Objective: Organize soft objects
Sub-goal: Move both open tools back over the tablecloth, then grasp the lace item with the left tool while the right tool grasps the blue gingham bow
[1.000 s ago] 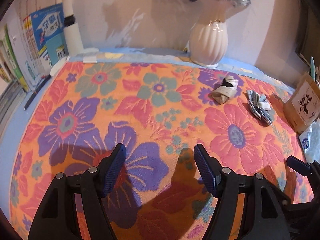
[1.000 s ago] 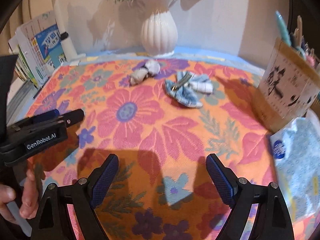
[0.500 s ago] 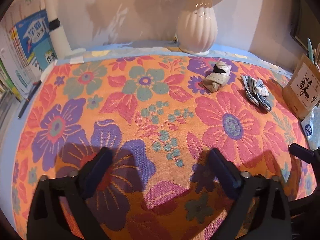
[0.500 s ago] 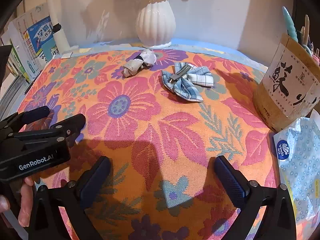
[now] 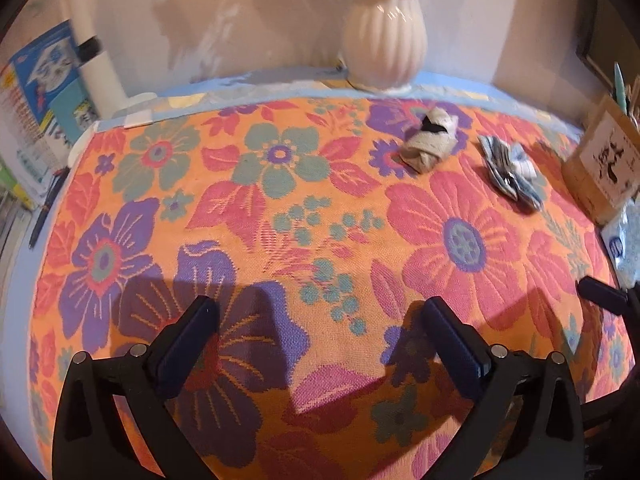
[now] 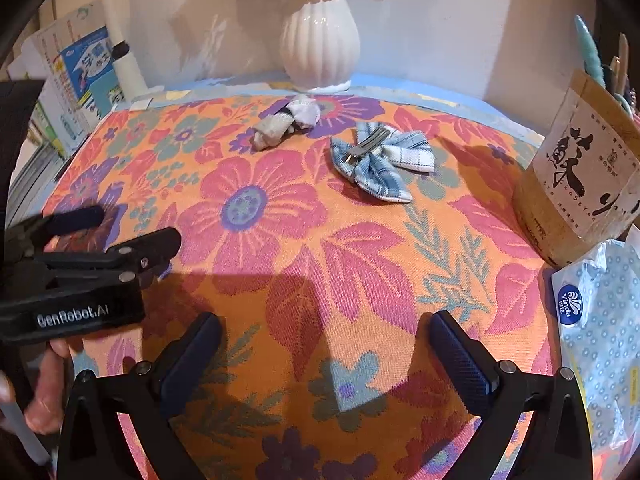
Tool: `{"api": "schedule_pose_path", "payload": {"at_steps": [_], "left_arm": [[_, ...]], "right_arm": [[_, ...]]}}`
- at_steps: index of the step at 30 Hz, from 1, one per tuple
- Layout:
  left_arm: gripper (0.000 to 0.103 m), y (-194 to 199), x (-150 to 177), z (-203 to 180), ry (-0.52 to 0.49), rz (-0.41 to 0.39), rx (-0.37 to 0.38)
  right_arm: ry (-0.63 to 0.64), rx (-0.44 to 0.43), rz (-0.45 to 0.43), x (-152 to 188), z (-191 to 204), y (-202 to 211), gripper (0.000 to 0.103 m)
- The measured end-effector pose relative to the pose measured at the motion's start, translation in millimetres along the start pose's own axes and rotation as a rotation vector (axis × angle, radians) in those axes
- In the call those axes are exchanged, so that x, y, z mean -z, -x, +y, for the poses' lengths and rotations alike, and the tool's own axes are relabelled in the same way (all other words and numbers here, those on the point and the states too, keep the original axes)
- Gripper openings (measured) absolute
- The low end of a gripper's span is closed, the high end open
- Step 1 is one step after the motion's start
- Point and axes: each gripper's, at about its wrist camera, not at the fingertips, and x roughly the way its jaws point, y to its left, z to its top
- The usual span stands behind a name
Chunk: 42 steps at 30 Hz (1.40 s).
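Toward the upper middle of the right wrist frame lie a plaid fabric bow (image 6: 380, 164) and, just to its left, a knotted beige cloth piece (image 6: 286, 124), both on the flowered cloth (image 6: 280, 240) covering the counter. Since a second ago both cameras have drawn closer to them and the jaws have spread wider; an approach seems underway, nothing grasped yet. Right gripper (image 6: 324, 344) and left gripper (image 5: 318, 326) both stand apart, empty. Motion blurs the left view, and the vase (image 6: 318, 48) is cut off there.
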Motion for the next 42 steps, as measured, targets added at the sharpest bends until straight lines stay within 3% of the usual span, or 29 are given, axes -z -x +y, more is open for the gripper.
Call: {"api": "schedule_pose_path", "payload": {"at_steps": [2,6,8,12,14,15,16,17,18,20,23,25,26,29,35,38,39,42], "left_arm": [[0.102,2.9,-10.5,-1.7,-0.042,0.041,0.064],[0.102,21.7,-37.9,-12.5,-0.096,-0.044,0.116],[0.102,21.8,-56.1,-18.5,-0.097,-0.070,0.153],[0.101,2.9,-85.7,-28.0,-0.078,-0.118,0.157],[0.093,-11.9,-95.0,-31.4,-0.060,-0.120,0.173],[0.083,-20.6,-97.5,-32.4,-0.050,-0.112,0.194],[0.075,-27.5,-99.5,-33.2,-0.045,-0.100,0.214],[0.074,-37.2,-101.4,-34.6,-0.040,-0.082,0.236],[0.073,-42.7,-102.6,-35.2,-0.038,-0.074,0.246],[0.062,-50.7,-101.9,-37.0,-0.041,-0.069,0.270],[0.048,-50.6,-95.6,-42.5,-0.076,-0.107,0.237],[0.026,-50.4,-95.8,-44.1,-0.081,-0.117,0.252],[0.024,-50.8,-95.8,-44.4,-0.082,-0.124,0.251],[0.023,-49.2,-96.2,-43.8,-0.081,-0.140,0.241],[0.023,-31.6,-86.2,-31.6,0.005,-0.210,0.220],[0.023,-23.6,-72.2,-30.3,0.045,-0.188,0.270],[0.023,-18.9,-63.1,-33.7,0.051,-0.179,0.295],[0.023,-0.9,-37.1,-54.4,0.003,-0.189,0.261]], "right_arm": [[0.039,-0.016,0.030,0.5,1.0,1.1,0.103],[0.105,-0.085,0.225,-11.0,-4.1,0.4,0.103],[0.058,-0.080,0.256,-20.3,-13.5,0.8,0.103],[-0.051,-0.039,0.141,-47.4,-34.0,6.1,0.103],[-0.081,-0.002,0.076,-59.8,-39.0,4.0,0.098],[-0.090,-0.004,0.040,-64.2,-41.1,2.5,0.095],[-0.104,0.000,0.000,-69.1,-43.2,-1.3,0.084],[-0.108,-0.004,-0.010,-72.0,-44.1,-4.5,0.077],[-0.115,-0.021,-0.005,-75.7,-44.8,-13.5,0.074],[-0.134,-0.045,0.013,-79.6,-45.6,-26.7,0.070],[-0.137,-0.003,-0.047,-82.0,-43.7,-35.1,0.059],[-0.121,0.012,-0.069,-86.3,-39.8,-40.8,0.050],[-0.118,0.028,-0.073,-86.7,-38.8,-41.9,0.040],[-0.111,0.033,-0.096,-85.2,-39.9,-42.2,0.027],[-0.174,-0.081,-0.190,-77.5,-51.6,-24.7,0.025],[-0.164,-0.109,-0.198,-65.9,-44.3,-14.6,0.025],[-0.155,-0.112,-0.193,-60.1,-40.8,-11.2,0.025],[-0.120,-0.131,-0.205,-39.9,-30.5,6.6,0.025]]}}
